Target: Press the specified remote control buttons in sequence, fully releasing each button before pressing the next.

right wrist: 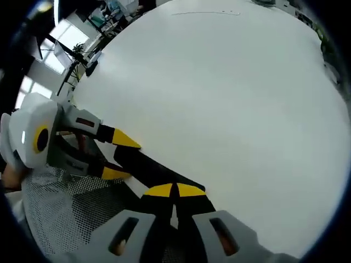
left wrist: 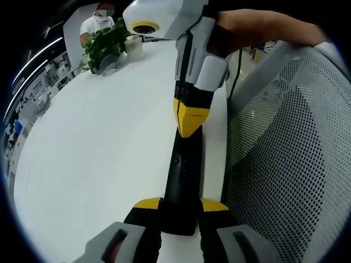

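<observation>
A long black remote (left wrist: pixel 184 181) lies along the right edge of the white table (left wrist: pixel 98 142). My left gripper (left wrist: pixel 181 206) is shut on its near end, a yellow-tipped jaw on each side. My right gripper (left wrist: pixel 190 127) comes down from above with its yellow tips together, and they rest on the far part of the remote's top face. In the right gripper view, my right gripper (right wrist: pixel 175 190) is shut with its tips on the remote (right wrist: pixel 147 166). The left gripper (right wrist: pixel 124 159) clamps the other end from the left.
A grey mesh chair back (left wrist: pixel 290 153) stands close against the table's right edge and also shows as mesh (right wrist: pixel 60 216). At the far end are a potted plant (left wrist: pixel 107 44), a white cup (left wrist: pixel 133 46) and a person (left wrist: pixel 98 24). The table (right wrist: pixel 230 93) spreads wide and white.
</observation>
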